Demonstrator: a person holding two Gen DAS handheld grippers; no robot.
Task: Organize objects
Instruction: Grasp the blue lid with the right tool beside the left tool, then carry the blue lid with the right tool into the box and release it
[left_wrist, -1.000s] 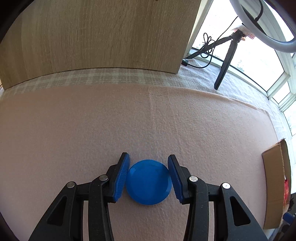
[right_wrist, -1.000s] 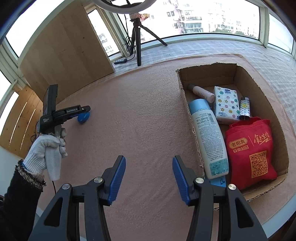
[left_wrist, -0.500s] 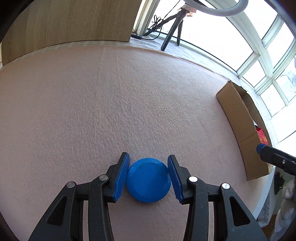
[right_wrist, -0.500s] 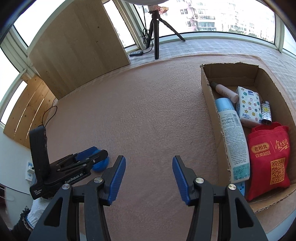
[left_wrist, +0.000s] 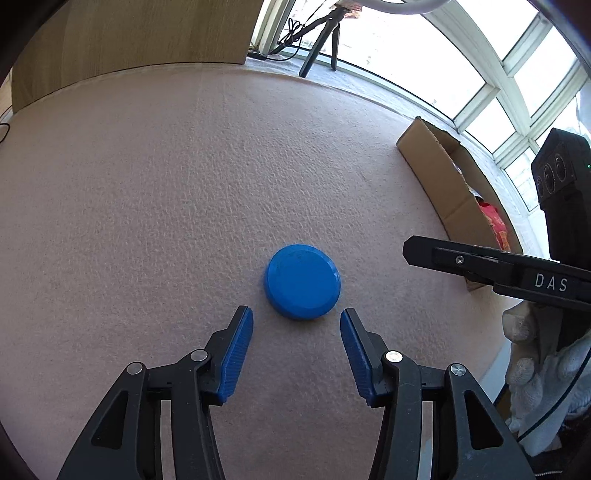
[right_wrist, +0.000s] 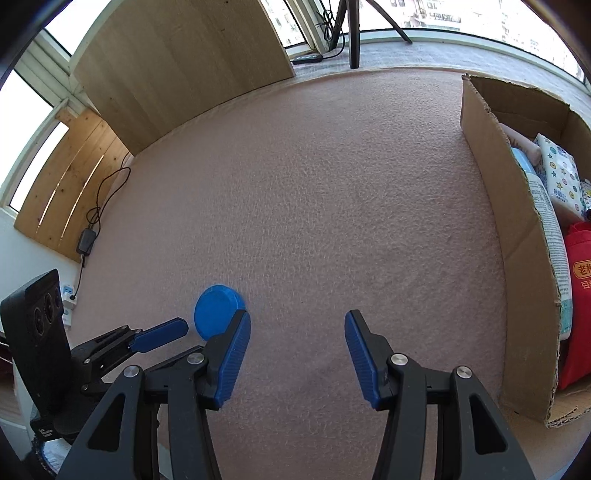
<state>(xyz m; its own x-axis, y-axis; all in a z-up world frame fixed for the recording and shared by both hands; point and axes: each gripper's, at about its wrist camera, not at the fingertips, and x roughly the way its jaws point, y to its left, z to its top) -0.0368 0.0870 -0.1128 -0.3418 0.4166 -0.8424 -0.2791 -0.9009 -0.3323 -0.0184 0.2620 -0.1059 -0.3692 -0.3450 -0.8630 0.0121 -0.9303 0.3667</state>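
A round blue disc (left_wrist: 302, 280) lies flat on the pink felt table cover (left_wrist: 147, 192). My left gripper (left_wrist: 296, 325) is open, its fingertips just short of the disc and apart from it. The right wrist view shows the same disc (right_wrist: 216, 314) at lower left, partly behind my right gripper's left finger. My right gripper (right_wrist: 297, 332) is open and holds nothing. The left gripper (right_wrist: 159, 336) shows at lower left in the right wrist view. A cardboard box (right_wrist: 517, 258) stands on the right, holding a red bag (right_wrist: 578, 295), a bottle and a tissue pack.
A wooden board (right_wrist: 177, 66) stands at the back of the table. A black tripod (left_wrist: 321, 40) with cables stands by the windows. The box (left_wrist: 443, 181) sits to the right of the disc. The other gripper's black body (left_wrist: 517, 273) and a gloved hand (left_wrist: 532, 365) are at the right edge.
My left gripper opened, let go of the blue disc and drew back from it. The disc now rests on the cover. My right gripper moved lower and closer to the left one.
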